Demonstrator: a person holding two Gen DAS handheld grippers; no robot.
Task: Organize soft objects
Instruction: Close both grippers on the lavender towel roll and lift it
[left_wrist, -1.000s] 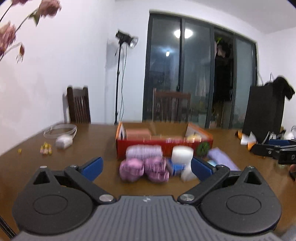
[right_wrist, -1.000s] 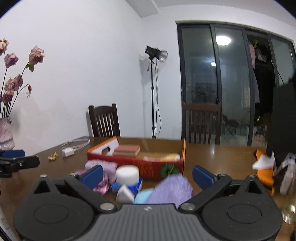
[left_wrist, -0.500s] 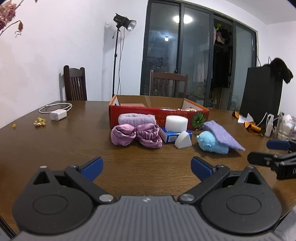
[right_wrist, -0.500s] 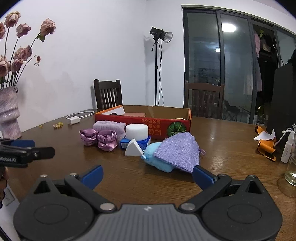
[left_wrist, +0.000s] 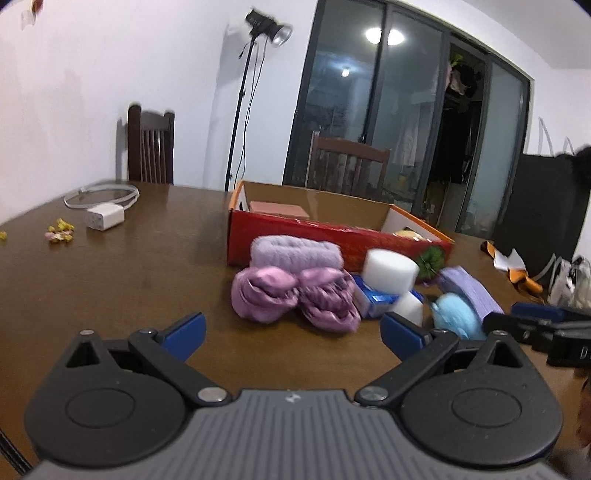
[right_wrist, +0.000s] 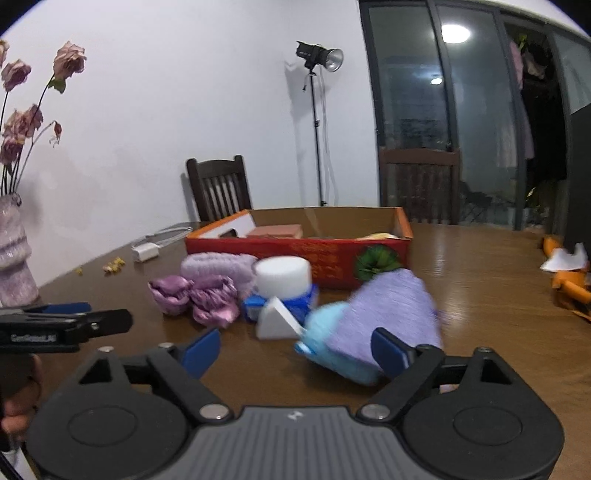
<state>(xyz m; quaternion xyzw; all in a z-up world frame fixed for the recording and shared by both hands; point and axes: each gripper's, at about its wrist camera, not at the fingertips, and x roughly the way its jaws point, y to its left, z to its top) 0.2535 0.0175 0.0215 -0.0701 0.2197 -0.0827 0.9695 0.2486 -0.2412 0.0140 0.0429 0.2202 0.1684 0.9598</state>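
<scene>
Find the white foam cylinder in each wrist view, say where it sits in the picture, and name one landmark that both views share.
Left wrist view: the white foam cylinder sits right of centre, on a blue packet, in front of the red box.
Right wrist view: the white foam cylinder sits at mid-frame, in front of the red box.
Shared landmark: the red box's green emblem, just right of the cylinder.

Both wrist views face the red box (left_wrist: 332, 236) across the table (left_wrist: 110, 280).
</scene>
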